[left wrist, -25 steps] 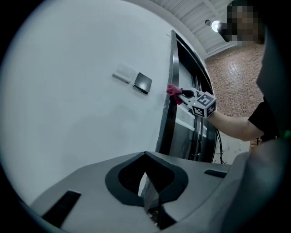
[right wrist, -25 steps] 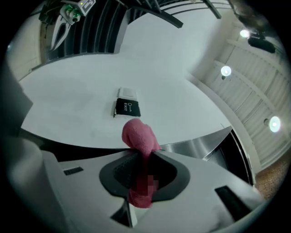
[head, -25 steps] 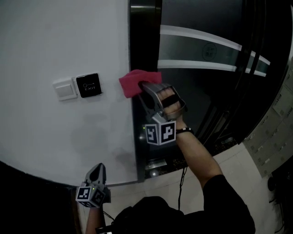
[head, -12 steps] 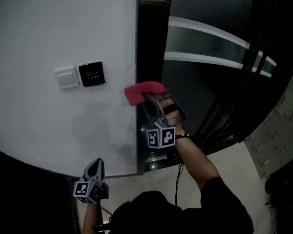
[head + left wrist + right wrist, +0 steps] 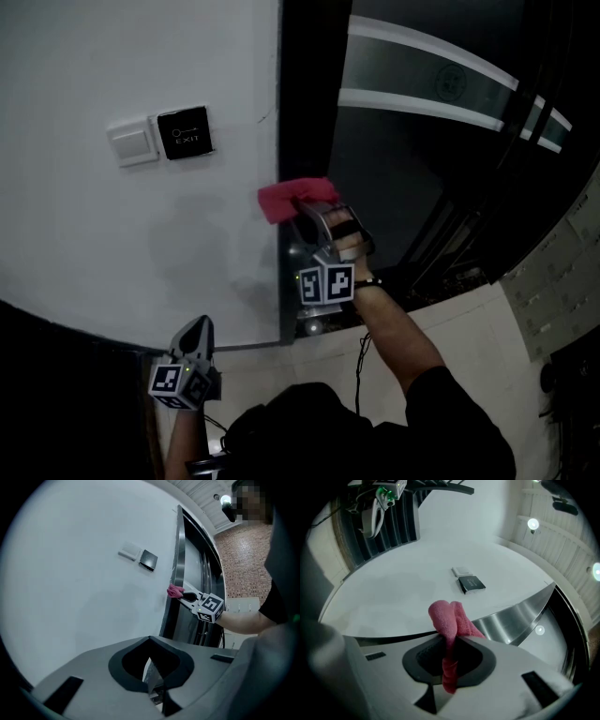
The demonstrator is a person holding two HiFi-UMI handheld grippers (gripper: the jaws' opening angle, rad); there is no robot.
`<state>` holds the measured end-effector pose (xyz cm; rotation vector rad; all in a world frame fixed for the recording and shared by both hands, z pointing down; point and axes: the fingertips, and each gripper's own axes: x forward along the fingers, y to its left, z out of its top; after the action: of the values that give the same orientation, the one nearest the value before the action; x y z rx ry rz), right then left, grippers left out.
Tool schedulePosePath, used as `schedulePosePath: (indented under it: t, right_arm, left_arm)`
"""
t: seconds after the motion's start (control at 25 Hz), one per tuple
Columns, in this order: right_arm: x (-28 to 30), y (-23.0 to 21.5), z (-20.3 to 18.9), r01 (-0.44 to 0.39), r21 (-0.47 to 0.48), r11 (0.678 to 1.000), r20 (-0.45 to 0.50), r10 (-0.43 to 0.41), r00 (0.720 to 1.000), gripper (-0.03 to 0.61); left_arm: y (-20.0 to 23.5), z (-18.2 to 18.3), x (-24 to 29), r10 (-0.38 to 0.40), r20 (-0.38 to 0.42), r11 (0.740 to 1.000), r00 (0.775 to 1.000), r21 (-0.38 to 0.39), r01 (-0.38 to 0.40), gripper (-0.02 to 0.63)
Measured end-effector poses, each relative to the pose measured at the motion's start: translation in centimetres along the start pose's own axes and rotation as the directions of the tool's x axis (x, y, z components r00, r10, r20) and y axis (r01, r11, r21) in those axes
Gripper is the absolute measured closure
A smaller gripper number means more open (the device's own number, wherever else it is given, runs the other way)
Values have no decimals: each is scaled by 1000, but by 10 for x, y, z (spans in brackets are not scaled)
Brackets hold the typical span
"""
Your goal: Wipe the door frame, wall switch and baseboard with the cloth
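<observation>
Moved lower down frame [image 5: 305, 94]: right gripper [image 5: 312, 214] clamping one cloth [image 5: 296, 200]. Two wall plates left: switch [image 5: 132, 142], exit button [image 5: 184, 132]. Left gripper [image 5: 198, 330] near, closed, empty.

Cloth [image 5: 289, 200] is pinkish red, the only bright thing here. Wall [image 5: 112, 253] is plain white, the switch [image 5: 132, 144] too; the exit button [image 5: 184, 132] right of it is black with white print. Door frame [image 5: 305, 94] looks black, silvery up close. Right gripper [image 5: 302, 208] and left gripper [image 5: 198, 326] are grey, with cubes [image 5: 325, 284] in black-and-white squares. The dark door [image 5: 412, 159] has two pale stripes.
</observation>
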<state>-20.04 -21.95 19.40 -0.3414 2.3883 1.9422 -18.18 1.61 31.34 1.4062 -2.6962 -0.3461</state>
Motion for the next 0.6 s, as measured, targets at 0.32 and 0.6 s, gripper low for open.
schedulePosePath:
  t: [0.32, 0.6]
  right_arm:
    - [-9, 45, -14, -62, 45, 997, -23, 63, 998, 514]
    - [-17, 89, -26, -130, 61, 990, -17, 131, 991, 515]
  left_arm:
    - [-8, -16, 1, -6, -35, 1000, 999, -14, 5, 614]
    - [-14, -25, 5, -15, -68, 1000, 998, -20, 14, 614]
